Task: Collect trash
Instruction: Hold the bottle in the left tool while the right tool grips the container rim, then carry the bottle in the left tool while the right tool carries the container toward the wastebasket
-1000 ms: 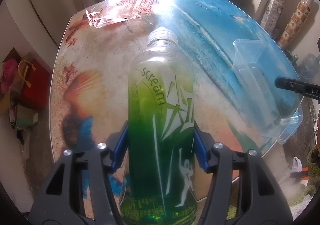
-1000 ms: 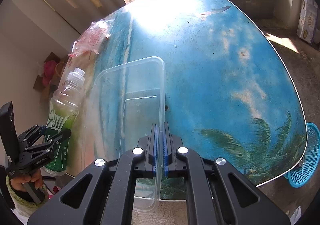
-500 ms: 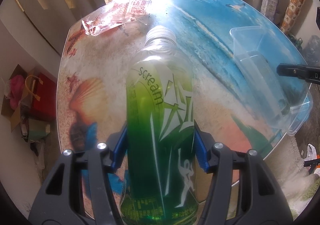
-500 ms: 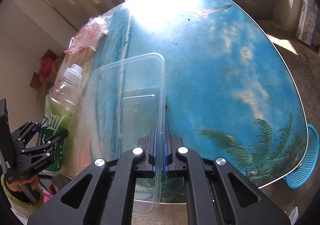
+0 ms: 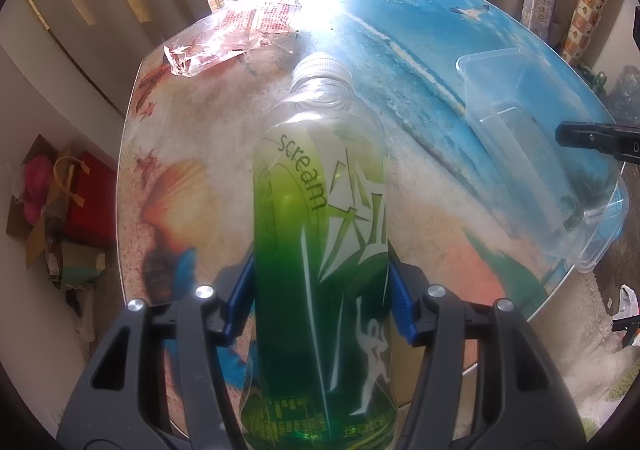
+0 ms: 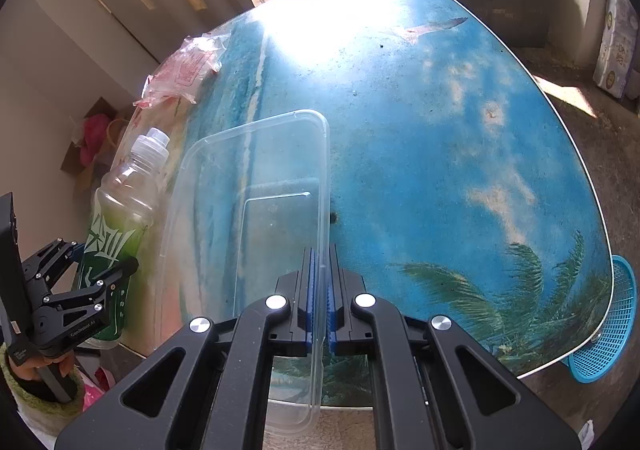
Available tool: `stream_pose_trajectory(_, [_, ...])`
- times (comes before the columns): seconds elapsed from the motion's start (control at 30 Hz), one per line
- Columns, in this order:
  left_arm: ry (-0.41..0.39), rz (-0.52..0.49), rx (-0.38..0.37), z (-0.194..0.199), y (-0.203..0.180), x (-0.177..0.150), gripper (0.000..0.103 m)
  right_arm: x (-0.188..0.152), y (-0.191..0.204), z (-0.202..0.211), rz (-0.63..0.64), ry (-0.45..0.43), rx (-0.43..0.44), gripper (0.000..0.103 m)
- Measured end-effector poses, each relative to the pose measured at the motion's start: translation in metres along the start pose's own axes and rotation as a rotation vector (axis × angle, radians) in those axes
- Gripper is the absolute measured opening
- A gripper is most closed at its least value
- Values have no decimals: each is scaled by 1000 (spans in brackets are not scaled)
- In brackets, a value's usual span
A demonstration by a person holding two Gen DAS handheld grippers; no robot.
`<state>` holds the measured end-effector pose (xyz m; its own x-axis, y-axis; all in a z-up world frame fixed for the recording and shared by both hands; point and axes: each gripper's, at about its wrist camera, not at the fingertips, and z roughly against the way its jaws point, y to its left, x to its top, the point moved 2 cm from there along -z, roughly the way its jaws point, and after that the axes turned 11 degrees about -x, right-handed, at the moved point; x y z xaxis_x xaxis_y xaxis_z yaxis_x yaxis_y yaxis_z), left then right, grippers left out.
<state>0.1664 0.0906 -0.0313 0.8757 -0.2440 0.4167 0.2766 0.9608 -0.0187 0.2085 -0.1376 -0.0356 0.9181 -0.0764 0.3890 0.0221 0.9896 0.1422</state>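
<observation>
Over the beach-print table [image 5: 400, 61] you've got both hands loaded: your left gripper [image 5: 322, 292] is clamped on the green bottle [image 5: 320, 250], held close beside the clear plastic container [image 6: 256, 217], whose right-hand wall your right gripper [image 6: 320, 302] pinches tight. Since a second ago the bottle has edged nearer the container and the container hasn't budged. Looks like a drop-in is coming; the crumpled wrapper [image 5: 236, 33] waits at the far edge.

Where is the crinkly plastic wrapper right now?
The plastic wrapper lies at the far left edge of the table, near the window, beyond the green bottle in the left wrist view.
</observation>
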Motion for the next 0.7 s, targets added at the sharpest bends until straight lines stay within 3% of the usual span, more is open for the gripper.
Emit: stream_pose_trajectory(0.7, [-43, 6, -6, 9, 1, -1, 54, -1, -3, 12, -4, -33, 3, 4])
